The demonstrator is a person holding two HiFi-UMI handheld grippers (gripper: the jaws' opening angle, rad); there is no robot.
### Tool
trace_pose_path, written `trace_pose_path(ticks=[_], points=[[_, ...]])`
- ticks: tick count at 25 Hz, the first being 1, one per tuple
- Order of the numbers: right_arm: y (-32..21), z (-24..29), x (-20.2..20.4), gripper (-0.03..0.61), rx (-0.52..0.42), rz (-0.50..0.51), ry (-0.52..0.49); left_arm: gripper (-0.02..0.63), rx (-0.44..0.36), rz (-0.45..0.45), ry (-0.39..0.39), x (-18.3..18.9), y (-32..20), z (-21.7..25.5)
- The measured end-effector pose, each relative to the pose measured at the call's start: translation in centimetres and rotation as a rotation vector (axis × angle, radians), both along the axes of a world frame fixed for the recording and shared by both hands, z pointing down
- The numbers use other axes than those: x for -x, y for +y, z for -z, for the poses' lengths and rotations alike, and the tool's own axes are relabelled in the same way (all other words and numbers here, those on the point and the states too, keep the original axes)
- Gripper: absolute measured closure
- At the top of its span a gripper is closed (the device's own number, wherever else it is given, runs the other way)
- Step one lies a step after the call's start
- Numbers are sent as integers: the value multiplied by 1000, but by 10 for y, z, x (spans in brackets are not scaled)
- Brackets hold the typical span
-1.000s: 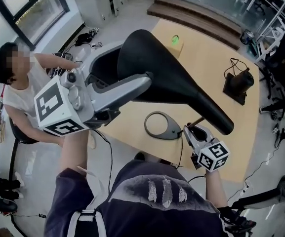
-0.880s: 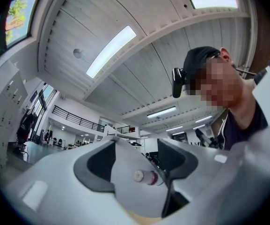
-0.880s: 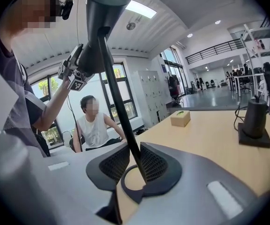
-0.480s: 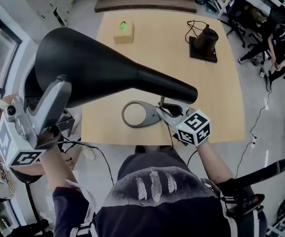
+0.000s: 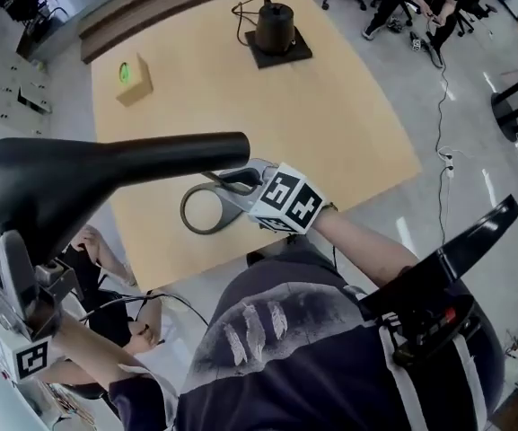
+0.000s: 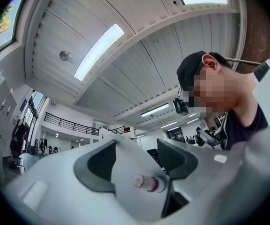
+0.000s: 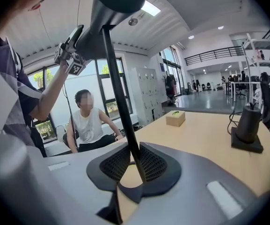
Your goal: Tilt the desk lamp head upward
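Observation:
The black desk lamp head (image 5: 88, 187) stretches across the left of the head view, with its ring base (image 5: 196, 215) on the wooden table (image 5: 330, 106). My left gripper (image 5: 14, 263) reaches up from the lower left, its jaws wide against the head's broad end. In the left gripper view a pale curved surface fills the gap between the jaws of that gripper (image 6: 137, 161). My right gripper (image 7: 135, 165) is shut on the thin black stem (image 7: 118, 93) just above the base. The right gripper view shows the lamp head (image 7: 111, 8) overhead and the left gripper (image 7: 70, 55) at its rear.
A small cardboard box (image 5: 133, 79) with a green top lies at the table's far left. A black device (image 5: 276, 30) with a cable stands on a dark pad at the far edge. A seated person (image 7: 90, 125) in white is beside the table. Office chairs stand beyond the far right corner.
The head view has swung round. The lamp head's broad end and my left gripper now sit lower and further left in view. My right gripper stays on the stem by the base.

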State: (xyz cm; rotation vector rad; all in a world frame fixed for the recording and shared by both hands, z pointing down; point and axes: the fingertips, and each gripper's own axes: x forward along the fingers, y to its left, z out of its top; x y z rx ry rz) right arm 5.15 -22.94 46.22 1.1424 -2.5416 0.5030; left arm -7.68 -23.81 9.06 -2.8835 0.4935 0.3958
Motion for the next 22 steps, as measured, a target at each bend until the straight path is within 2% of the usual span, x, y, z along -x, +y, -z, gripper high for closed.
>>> trace_pose_path(ticks=[5,12,22], points=[[-1,-3,-3,525,-5,-10,21,342,-35,-18,-23,-16,2,8],[-4,-10,-7,526,-5,13,53,341,-44,-22,-10,-32,5,10],[-3,-9,-8,532,-1,19,75,331,-95,-15,-107,-56,11,22]])
